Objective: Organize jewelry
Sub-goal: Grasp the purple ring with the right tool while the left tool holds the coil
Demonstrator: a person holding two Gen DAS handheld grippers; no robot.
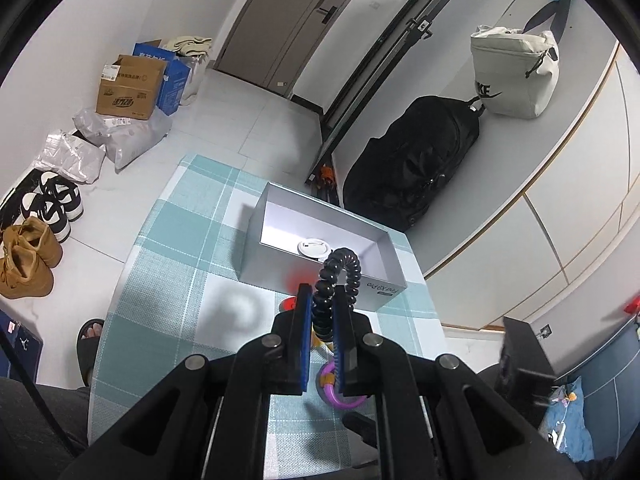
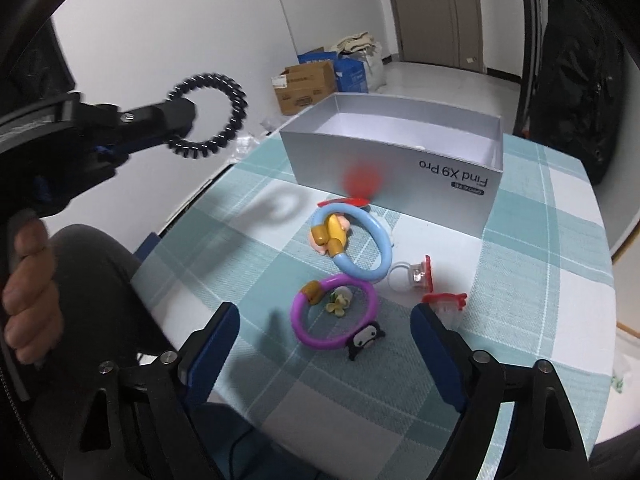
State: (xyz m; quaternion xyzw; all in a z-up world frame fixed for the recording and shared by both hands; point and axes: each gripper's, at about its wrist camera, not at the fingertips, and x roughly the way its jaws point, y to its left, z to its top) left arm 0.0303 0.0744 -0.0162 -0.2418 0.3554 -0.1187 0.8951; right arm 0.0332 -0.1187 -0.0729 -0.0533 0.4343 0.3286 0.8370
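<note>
Two handheld grippers work above a small table draped in a teal-and-white checked cloth (image 2: 520,320). The left gripper (image 1: 323,300) is clamped on one black coiled bracelet (image 1: 340,276) — a springy, ribbed ring held in the air near an open grey cardboard box (image 2: 400,168). The right gripper (image 2: 324,320) hovers with its blue-padded fingers spread wide and nothing between them, above one smooth purple bangle (image 2: 336,312). Just beyond lies one light-blue bangle (image 2: 360,240) with yellow beads. Beside them sit one clear ring (image 2: 408,276) and small red pieces. One round white disc (image 1: 313,248) rests inside the box. White walls, a pale tiled floor, cardboard boxes (image 1: 130,88) and shoes (image 1: 28,256) surround the table.
</note>
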